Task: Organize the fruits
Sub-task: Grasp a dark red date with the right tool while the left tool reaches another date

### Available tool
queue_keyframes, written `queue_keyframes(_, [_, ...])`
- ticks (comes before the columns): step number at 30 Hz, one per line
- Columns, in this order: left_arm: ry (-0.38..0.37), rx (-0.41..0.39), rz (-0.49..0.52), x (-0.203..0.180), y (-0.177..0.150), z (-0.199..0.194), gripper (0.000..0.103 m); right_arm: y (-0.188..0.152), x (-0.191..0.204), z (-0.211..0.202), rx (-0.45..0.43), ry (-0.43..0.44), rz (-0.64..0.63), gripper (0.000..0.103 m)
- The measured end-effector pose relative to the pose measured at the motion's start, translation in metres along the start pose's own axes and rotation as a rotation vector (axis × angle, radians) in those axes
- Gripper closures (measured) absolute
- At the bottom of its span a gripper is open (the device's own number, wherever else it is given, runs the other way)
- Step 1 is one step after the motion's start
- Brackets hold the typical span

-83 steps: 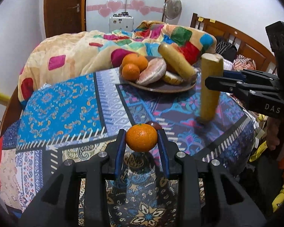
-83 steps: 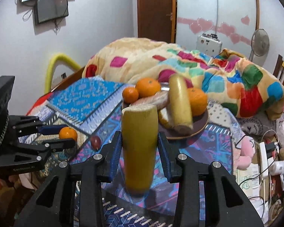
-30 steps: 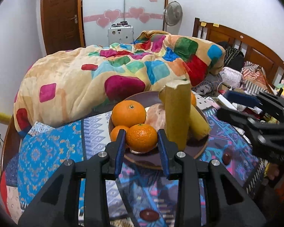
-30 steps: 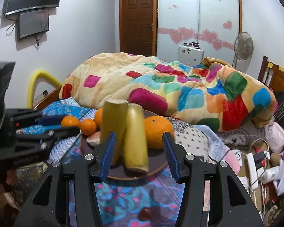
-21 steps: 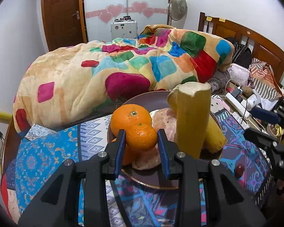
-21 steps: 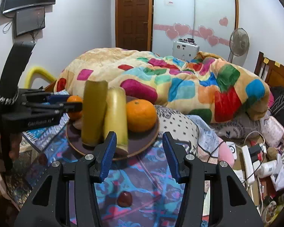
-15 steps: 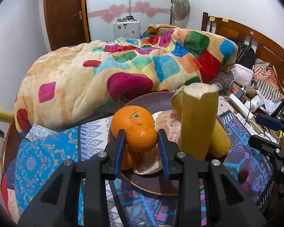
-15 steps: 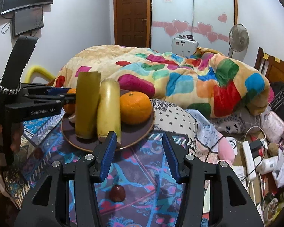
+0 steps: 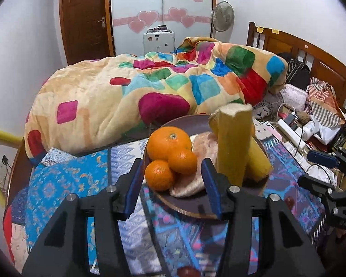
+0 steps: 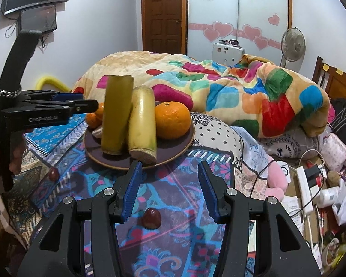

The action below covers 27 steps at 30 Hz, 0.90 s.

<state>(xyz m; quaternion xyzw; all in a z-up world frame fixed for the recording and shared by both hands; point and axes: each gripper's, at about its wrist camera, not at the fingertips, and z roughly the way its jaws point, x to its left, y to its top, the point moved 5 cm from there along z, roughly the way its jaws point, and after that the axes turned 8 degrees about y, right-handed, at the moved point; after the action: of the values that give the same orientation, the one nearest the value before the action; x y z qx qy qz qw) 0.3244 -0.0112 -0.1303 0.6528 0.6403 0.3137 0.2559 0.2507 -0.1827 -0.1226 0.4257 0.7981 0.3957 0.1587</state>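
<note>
While both claws hover near the plate (image 9: 191,207):
Left claw (image 9: 171,192): spread apart, holding nothing
Right claw (image 10: 168,190): spread apart, holding nothing
Small orange (image 9: 182,161): resting on plate

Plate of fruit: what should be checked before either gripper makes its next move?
1. Left gripper open and empty: ok.
2. Right gripper open and empty: ok.
3. Small orange resting on the plate: ok.
4. Upright yellow stalk standing steady: cannot tell.
5. All fruit on the plate: not ok; one dark red fruit and another lie on the cloth.
</note>
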Motion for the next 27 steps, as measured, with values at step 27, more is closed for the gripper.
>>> queue_keyframes(27, [-0.111, 0.156, 0.017, -0.001, -0.108, -0.018, 0.05, -0.057, 0.015, 0.012, 0.127, 0.007, 0.012, 0.056])
